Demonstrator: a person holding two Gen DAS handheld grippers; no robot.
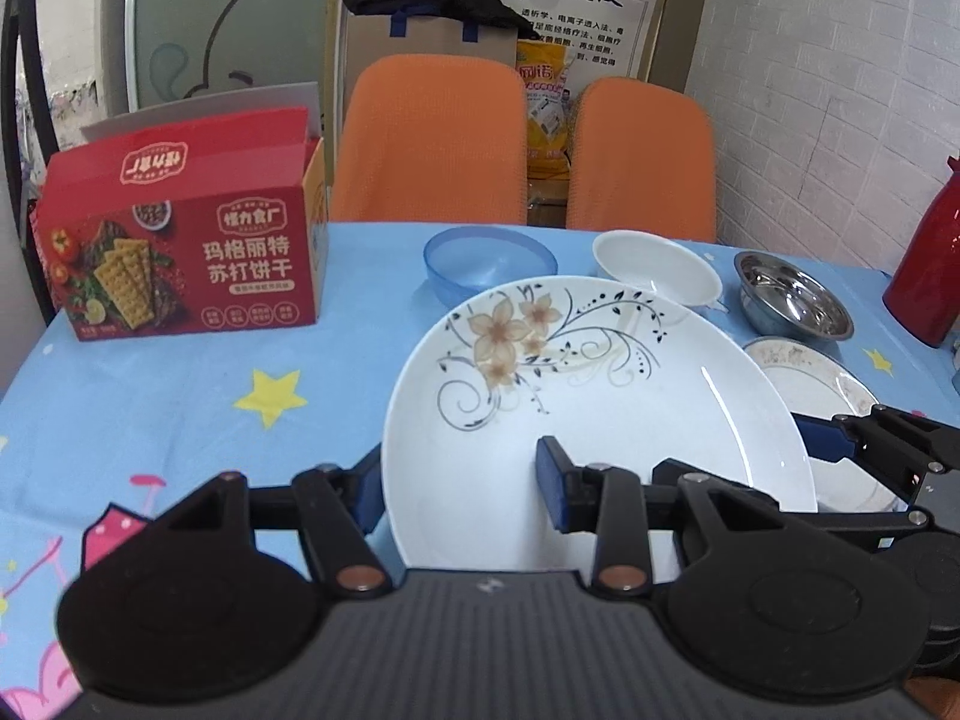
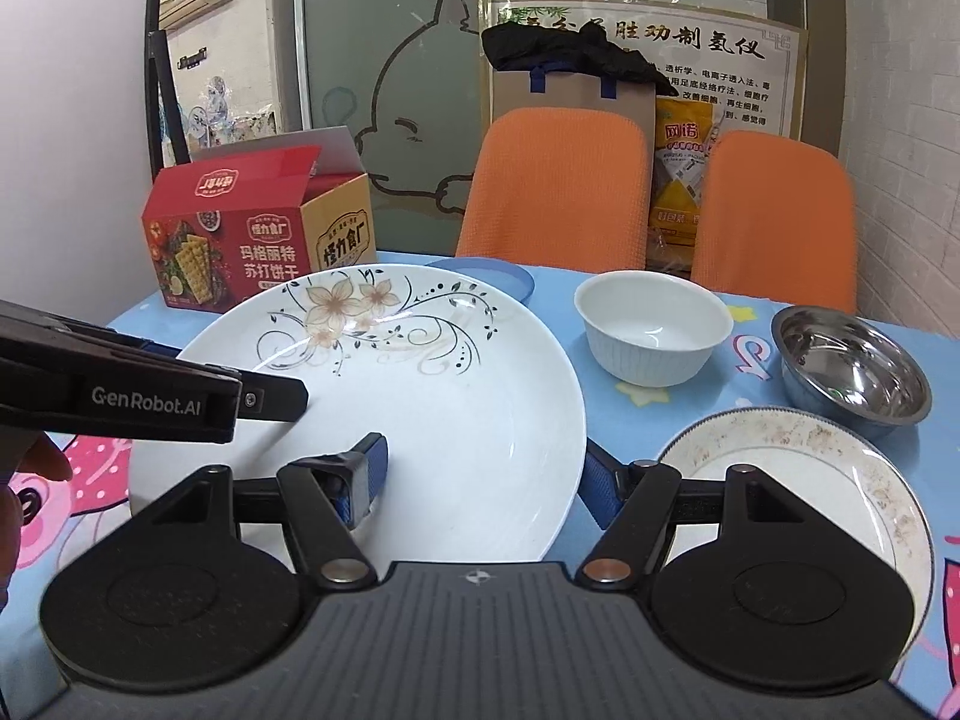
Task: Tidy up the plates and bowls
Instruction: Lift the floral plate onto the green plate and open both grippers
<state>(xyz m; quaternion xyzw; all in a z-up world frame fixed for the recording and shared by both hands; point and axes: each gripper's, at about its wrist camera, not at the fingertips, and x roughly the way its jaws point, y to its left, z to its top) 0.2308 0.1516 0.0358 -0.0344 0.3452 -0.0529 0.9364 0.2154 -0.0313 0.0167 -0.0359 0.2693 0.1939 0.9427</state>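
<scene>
Over the table, keep both wide-spread hand-held grippers, left and right, level straddling the floral plate's rims before clamping.

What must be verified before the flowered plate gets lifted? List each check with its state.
1. Left gripper straddles the flowered plate at its left rim, one finger inside and one outside: ok.
2. Right gripper straddles the right rim the same way: ok.
3. Jaws closed on the rim: not ok, both stand wide open.
4. Flowered plate apart from the dirty plate on its right: cannot tell, their rims overlap in the left wrist view.
5. Blue bowl apart from the far rim: cannot tell, it is partly hidden.
6. White bowl and steel bowl apart from the plate: ok.
</scene>
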